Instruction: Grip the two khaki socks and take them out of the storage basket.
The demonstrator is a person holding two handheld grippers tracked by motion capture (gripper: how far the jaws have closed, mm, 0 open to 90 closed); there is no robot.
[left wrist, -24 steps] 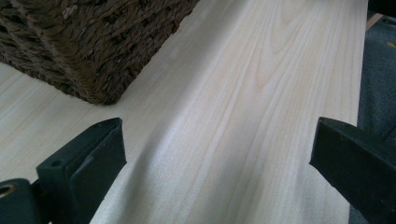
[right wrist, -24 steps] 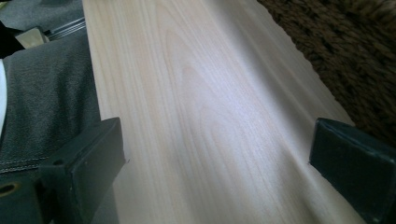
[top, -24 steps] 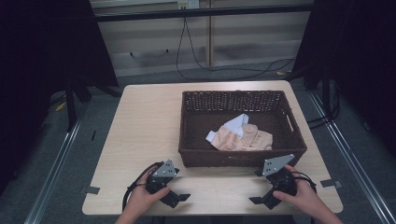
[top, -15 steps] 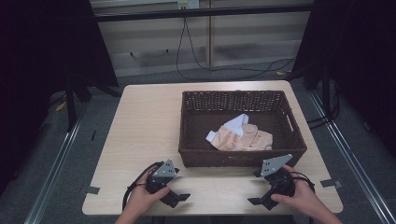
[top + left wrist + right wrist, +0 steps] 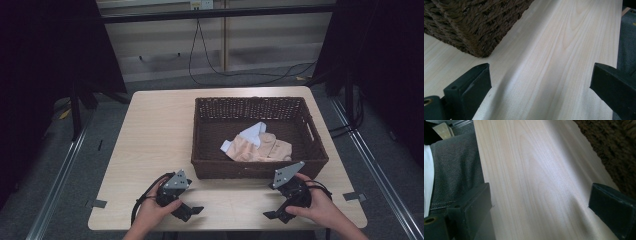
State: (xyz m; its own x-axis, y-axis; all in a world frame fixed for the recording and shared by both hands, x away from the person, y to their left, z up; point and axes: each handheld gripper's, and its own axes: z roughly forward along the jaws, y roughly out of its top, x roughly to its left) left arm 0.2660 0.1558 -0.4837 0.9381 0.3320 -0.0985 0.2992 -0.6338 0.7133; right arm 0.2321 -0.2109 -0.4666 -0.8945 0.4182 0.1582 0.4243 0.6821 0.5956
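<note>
A dark brown wicker basket (image 5: 205,135) stands on the right half of the pale wooden table (image 5: 155,135). Inside it lies a crumpled peach cloth (image 5: 260,149) with a white piece (image 5: 250,135) on top. My left gripper (image 5: 192,211) rests near the table's front edge, left of the basket's near corner (image 5: 474,37), its jaws wide apart with bare wood between them (image 5: 539,87). My right gripper (image 5: 272,212) sits near the front edge under the basket's right part, open too, with nothing between its jaws (image 5: 539,215).
The basket's woven wall (image 5: 614,150) runs close beside my right gripper. The table's front edge and a person's grey trouser leg (image 5: 454,167) lie on its other side. Grey floor, metal rails and black cables (image 5: 210,55) surround the table.
My right gripper has turned slightly and shifted a little toward the table's front edge. The left gripper and the basket stay as they were.
</note>
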